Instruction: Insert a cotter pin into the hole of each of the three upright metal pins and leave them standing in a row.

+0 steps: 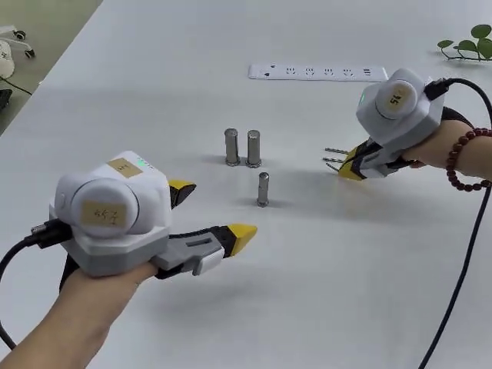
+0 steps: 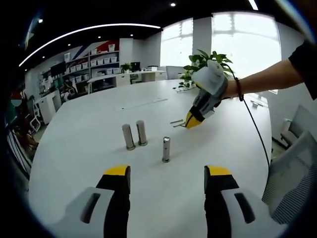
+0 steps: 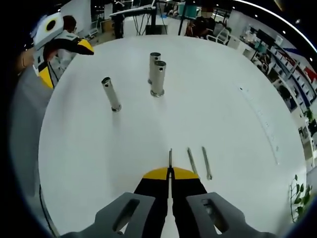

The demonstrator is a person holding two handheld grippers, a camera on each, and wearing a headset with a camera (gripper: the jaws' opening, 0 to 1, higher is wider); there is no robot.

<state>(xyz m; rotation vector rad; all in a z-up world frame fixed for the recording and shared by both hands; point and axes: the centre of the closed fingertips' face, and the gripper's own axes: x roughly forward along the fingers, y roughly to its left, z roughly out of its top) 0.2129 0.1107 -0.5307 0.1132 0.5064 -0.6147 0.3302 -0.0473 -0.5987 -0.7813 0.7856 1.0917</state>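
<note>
Cotter pin [image 3: 170, 157] between right gripper [image 3: 170, 172] fingers [image 3: 155, 174]

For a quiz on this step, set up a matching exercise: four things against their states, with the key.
Things:
1. left gripper
2. right gripper
3. two loose cotter pins
4. single metal pin

States:
A. lying flat on the table
B. shut on a cotter pin
C. standing apart from the other two metal pins
D. open, holding nothing

Pairs: 1-D, 2-B, 3-A, 4-C.
</note>
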